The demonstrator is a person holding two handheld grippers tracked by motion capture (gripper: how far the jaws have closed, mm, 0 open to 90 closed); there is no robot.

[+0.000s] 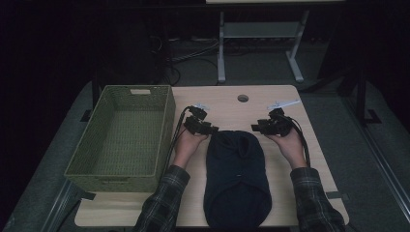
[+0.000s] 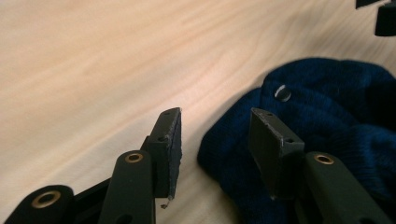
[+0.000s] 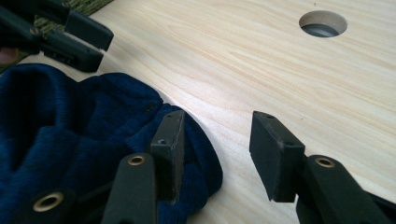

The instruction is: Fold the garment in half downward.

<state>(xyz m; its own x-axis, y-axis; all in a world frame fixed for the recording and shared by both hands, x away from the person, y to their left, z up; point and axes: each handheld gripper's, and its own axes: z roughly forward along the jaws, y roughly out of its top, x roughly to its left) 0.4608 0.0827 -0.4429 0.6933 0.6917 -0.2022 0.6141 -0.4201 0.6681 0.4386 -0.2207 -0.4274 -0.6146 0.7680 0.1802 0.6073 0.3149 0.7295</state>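
Note:
A dark navy knitted garment [image 1: 236,179] lies folded lengthwise on the light wooden table [image 1: 227,106], its far end between both hands. My left gripper [image 1: 211,129] sits at the garment's far-left corner, jaws open. In the left gripper view the gripper [image 2: 215,125] straddles the knit edge [image 2: 327,107], where a small button [image 2: 282,92] shows. My right gripper [image 1: 255,127] is at the far-right corner, also open. In the right gripper view the gripper [image 3: 217,128] has one finger [image 3: 170,144] over the navy fabric [image 3: 70,126] and the other over bare wood.
A green woven basket [image 1: 123,137] stands with nothing in it at the table's left side. A round cable hole [image 1: 242,98] [image 3: 323,23] sits near the far edge. Another table's white legs [image 1: 221,48] stand on the floor beyond. Plaid sleeves [image 1: 162,203] enter from below.

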